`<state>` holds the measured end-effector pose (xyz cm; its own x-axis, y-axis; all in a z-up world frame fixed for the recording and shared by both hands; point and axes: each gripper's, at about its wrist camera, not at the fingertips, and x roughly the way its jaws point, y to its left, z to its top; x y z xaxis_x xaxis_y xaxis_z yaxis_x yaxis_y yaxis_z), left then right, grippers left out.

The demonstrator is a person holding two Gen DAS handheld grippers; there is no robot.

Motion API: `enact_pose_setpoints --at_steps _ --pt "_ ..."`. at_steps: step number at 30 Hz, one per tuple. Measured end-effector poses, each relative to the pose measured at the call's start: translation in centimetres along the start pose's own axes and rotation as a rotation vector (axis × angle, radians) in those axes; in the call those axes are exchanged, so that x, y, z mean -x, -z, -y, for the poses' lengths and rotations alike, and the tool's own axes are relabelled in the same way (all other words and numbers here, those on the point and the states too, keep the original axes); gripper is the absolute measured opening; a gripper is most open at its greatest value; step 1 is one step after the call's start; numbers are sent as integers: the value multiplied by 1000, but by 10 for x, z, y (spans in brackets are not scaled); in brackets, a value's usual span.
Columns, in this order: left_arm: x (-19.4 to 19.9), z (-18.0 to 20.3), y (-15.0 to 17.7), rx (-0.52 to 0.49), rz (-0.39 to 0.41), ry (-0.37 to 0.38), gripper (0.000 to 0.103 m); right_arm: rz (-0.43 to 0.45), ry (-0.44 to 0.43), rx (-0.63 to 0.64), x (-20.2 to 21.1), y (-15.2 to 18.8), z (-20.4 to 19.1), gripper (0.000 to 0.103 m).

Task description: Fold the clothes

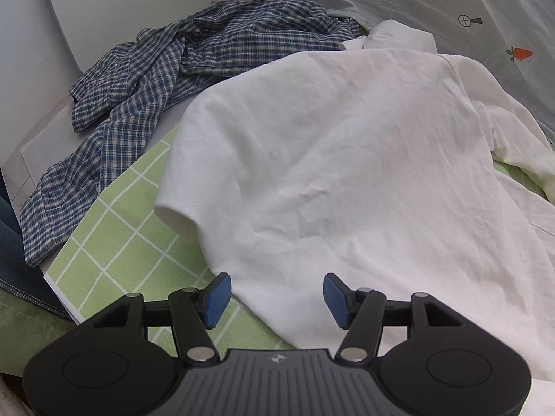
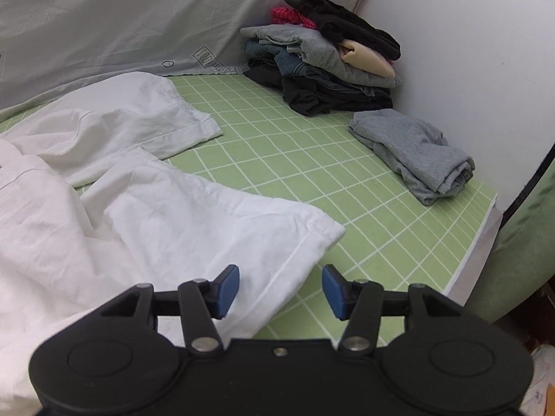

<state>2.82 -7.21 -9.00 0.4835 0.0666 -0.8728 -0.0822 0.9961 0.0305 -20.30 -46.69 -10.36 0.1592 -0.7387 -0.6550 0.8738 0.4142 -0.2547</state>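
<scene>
The green grid mat covers the surface, with a pale grey sheet printed with small symbols rising behind it and a white wall on the right. A white shirt is the biggest thing on the mat, spread rumpled across its middle; in the left wrist view its short sleeve points toward the mat's left side, and in the right wrist view a cuffed corner of it lies flat on the grid, with another white fold further back. Left of the shirt a blue plaid shirt sits crumpled, partly on the mat and partly off its edge, touching the white shirt near the back. In the far right corner stands a stack of folded clothes, dark, denim, grey, beige and pink pieces piled against the wall. Just in front of it, apart from the stack, lies a folded grey garment near the mat's right edge. The left tongs hang over the white shirt's near edge, spread, nothing pinched between the blue pads. The right tongs hang over the shirt's corner and the bare mat, also spread and empty.
</scene>
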Motion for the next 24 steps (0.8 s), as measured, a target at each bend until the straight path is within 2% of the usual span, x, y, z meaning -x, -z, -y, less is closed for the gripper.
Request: enact_pose_setpoints --at_steps 1,3,5,9,12,15,19,20,21,22,23,24 --pt "6 6 -2 -1 13 -7 62 31 8 18 2 -5 2 76" --pt "16 24 -6 -31 40 -3 68 81 -28 37 0 -19 8 77" --pt "23 43 -7 -75 66 4 72 94 -105 53 -11 -37 13 78" --pt "18 91 3 -207 76 33 75 -12 -302 51 -55 -64 7 81" --pt "13 121 11 -259 60 90 77 -40 -407 96 -79 -72 -8 82" --pt "5 149 19 -306 42 124 80 -43 -483 179 -95 -79 -25 89" --pt "-13 177 23 -325 -20 143 80 -88 -566 229 -120 -84 -48 89" --pt "-17 181 23 -324 -33 143 80 -111 -596 230 -126 -85 -51 86" --pt "-20 184 23 -322 -42 139 80 -135 -628 229 -131 -85 -53 72" --pt "-22 187 22 -325 -53 131 80 -157 -675 215 -135 -86 -53 42" --pt "-24 189 22 -331 -60 120 80 -173 -717 172 -139 -86 -49 36" --pt "-26 191 21 -335 -61 112 84 -174 -732 144 -140 -86 -46 25"
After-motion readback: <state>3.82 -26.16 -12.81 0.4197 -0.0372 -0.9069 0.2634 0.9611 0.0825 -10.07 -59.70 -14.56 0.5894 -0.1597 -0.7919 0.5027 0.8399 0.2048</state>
